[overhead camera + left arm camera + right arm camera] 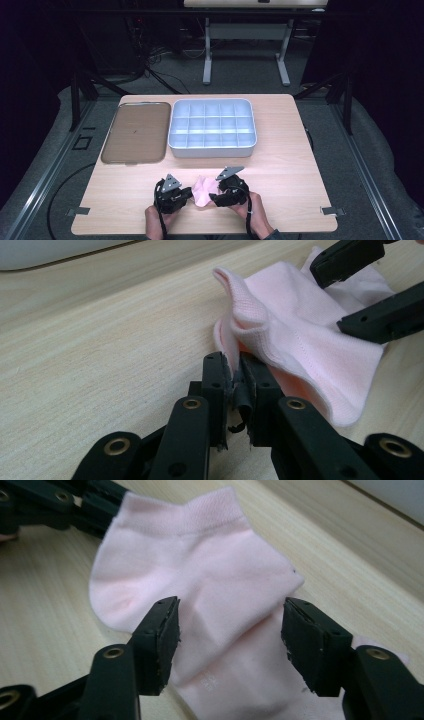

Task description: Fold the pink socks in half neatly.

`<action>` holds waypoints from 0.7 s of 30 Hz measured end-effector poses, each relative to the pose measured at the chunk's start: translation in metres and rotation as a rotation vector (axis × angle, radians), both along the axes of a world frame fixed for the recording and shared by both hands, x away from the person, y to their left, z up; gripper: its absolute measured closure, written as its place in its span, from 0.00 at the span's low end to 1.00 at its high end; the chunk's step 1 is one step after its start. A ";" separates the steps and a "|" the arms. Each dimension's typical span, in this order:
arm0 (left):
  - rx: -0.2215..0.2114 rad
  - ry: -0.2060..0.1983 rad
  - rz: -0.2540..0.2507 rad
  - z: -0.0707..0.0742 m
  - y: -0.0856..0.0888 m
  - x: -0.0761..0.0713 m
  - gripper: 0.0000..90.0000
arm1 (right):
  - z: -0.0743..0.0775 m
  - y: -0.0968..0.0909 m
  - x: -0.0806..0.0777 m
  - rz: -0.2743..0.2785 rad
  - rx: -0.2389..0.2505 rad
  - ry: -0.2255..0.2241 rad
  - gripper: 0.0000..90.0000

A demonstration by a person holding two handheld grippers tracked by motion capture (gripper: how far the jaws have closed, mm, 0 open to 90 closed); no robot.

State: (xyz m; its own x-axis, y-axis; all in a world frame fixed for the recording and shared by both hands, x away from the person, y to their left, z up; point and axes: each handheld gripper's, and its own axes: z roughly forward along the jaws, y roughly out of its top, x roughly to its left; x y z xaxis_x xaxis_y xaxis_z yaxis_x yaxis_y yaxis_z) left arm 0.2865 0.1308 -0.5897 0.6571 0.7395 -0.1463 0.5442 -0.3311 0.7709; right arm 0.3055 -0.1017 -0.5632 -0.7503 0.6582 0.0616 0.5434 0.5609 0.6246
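A pale pink ankle sock (202, 193) lies on the wooden table near its front edge, between my two grippers. In the left gripper view my left gripper (232, 367) is shut on the sock's (295, 335) near edge, which rises in a fold between the pads. My right gripper (230, 630) stands open over the sock (200, 565), with the fabric spread flat on the table under its jaws and both pads clear of it. In the high view the left gripper (187, 193) is at the sock's left and the right gripper (214, 195) at its right.
A grey plastic box (213, 150) divided into several compartments stands behind the grippers at mid table. A flat brown tray (135, 132) lies to its left. A person's hands (257, 215) come in over the front edge.
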 end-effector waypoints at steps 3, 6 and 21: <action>0.002 -0.002 0.000 0.000 0.000 0.000 0.89 | -0.003 0.001 -0.001 -0.002 -0.026 -0.005 0.42; -0.013 0.007 -0.003 0.000 0.000 0.000 0.86 | -0.007 0.001 -0.002 -0.006 -0.035 -0.010 0.40; -0.031 0.026 -0.020 0.000 0.002 -0.002 0.90 | -0.008 -0.002 0.000 -0.013 -0.037 -0.018 0.35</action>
State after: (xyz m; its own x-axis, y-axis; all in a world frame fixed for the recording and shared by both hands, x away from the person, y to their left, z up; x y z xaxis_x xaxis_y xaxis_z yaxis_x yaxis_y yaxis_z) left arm 0.2840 0.1331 -0.5897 0.6670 0.7213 -0.1864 0.5578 -0.3177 0.7668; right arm 0.3050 -0.1033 -0.5710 -0.7427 0.6692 0.0239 0.5394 0.5768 0.6134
